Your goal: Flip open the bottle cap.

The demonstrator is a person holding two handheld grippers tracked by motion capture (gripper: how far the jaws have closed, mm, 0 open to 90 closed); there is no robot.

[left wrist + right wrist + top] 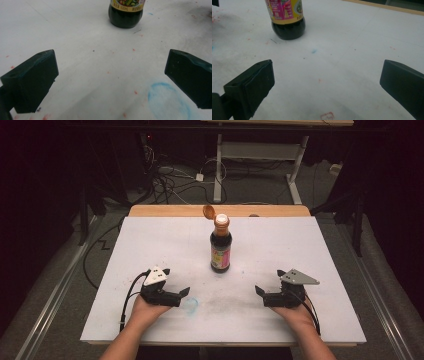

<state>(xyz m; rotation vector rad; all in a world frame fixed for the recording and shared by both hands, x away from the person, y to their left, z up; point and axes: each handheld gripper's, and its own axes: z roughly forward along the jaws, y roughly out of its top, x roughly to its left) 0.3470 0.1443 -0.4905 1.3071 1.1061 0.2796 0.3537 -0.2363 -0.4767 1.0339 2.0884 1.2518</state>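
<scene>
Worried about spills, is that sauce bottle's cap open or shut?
Open: the sauce bottle stands upright, its orange flip cap hinged back off the neck.

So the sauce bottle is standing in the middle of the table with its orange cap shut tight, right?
Not quite. The sauce bottle does stand in the middle of the table, but its orange cap is flipped open, hanging off to one side of the neck. The high view shows it.

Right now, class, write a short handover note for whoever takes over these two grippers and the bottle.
Left gripper: open, holding nothing, low at the near left of the table.
Right gripper: open, holding nothing, near right.
Bottle: upright mid-table between and beyond both grippers, apart from them; its orange cap is flipped open.
Done: cap appears opened.
Left: likely pouring or closing the cap; neither is started.
</scene>
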